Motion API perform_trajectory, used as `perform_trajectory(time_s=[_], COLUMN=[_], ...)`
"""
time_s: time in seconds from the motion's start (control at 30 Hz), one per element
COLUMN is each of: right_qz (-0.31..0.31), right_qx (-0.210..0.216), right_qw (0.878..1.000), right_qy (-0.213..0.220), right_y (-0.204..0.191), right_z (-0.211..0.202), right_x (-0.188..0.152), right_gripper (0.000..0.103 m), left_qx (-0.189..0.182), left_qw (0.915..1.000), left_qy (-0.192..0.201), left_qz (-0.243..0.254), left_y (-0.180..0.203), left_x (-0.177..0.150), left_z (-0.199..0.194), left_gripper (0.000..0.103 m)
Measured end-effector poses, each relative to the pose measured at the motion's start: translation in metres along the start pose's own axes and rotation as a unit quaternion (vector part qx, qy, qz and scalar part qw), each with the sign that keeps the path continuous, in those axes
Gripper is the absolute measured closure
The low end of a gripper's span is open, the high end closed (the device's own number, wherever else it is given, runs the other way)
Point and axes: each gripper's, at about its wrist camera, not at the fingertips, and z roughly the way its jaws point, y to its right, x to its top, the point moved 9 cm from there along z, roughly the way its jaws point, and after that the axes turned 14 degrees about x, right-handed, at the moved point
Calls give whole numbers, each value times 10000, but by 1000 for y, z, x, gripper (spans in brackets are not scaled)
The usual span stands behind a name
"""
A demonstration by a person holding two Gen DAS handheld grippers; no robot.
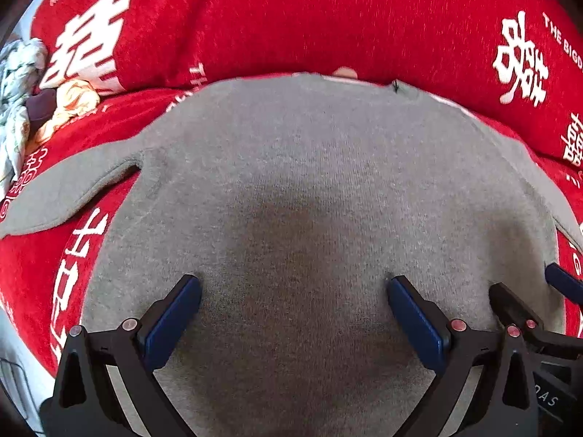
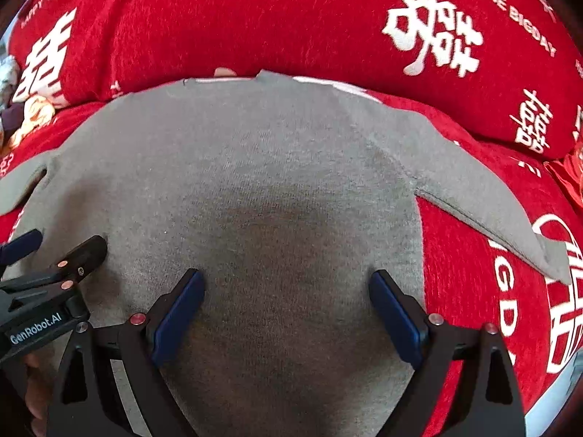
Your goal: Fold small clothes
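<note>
A small grey knit top (image 1: 291,167) lies spread flat on a red cover, neckline away from me, one sleeve (image 1: 65,189) out to the left. In the right wrist view the same top (image 2: 233,167) shows its other sleeve (image 2: 484,200) out to the right. My left gripper (image 1: 293,287) is open, its blue pads down on the top's lower body. My right gripper (image 2: 288,284) is open too, resting on the lower body near the right side seam. Each gripper shows at the edge of the other's view: the right one (image 1: 528,302) and the left one (image 2: 54,251).
The red cover (image 1: 328,18) has white characters and lettering and rises in a padded fold behind the top. A heap of crumpled pale and orange clothes (image 1: 32,91) lies at the far left. A red packet (image 2: 572,174) sits at the right edge.
</note>
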Motion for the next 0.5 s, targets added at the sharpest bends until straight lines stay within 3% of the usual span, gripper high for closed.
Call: perform_trajectory(time_s=[0.13, 0.5], right_qz=[176, 491], right_qx=[281, 277], right_qw=[9994, 9968], right_qy=[-32, 566], right_y=[0, 35], right_z=[-8, -50], right_x=[7, 22], right_gripper=[9, 9], left_qx=[-113, 153], left_qw=[9994, 9996], left_qy=[-232, 158], left_qz=[-211, 155], left_y=[-3, 28], left_x=[4, 21], left_z=[-6, -43], left_gripper=[0, 0])
